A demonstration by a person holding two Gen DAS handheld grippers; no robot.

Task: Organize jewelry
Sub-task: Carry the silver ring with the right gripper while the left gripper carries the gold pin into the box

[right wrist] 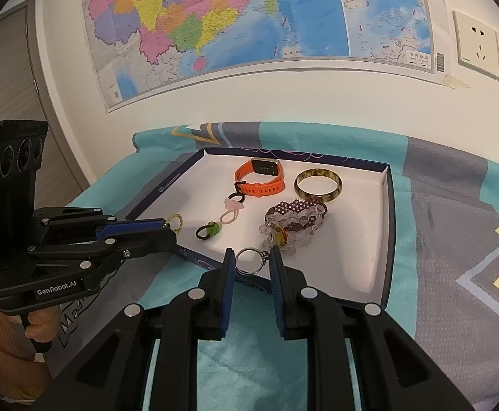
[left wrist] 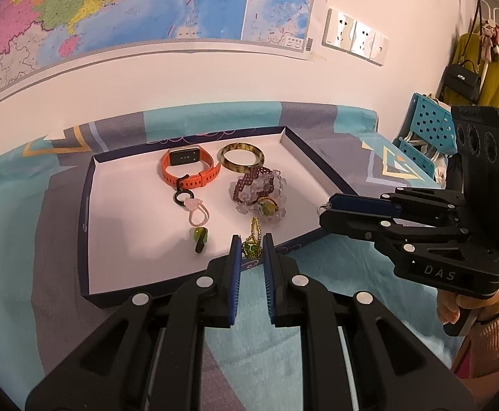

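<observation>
Sitting on a patterned bedcover (left wrist: 26, 205): a shallow white tray (left wrist: 119, 212) holding, left to right, an orange watch (left wrist: 189, 167), an amber bangle (left wrist: 242, 157) and a heap of beaded bracelets (left wrist: 259, 188). Hovering over the near rim: left gripper (left wrist: 252, 250), jaws narrow, pinching a green pendant (left wrist: 251, 248) on a gold chain. Hovering further right: right gripper (right wrist: 249, 262), jaws narrow, clamping a silver ring (right wrist: 249, 261).
</observation>
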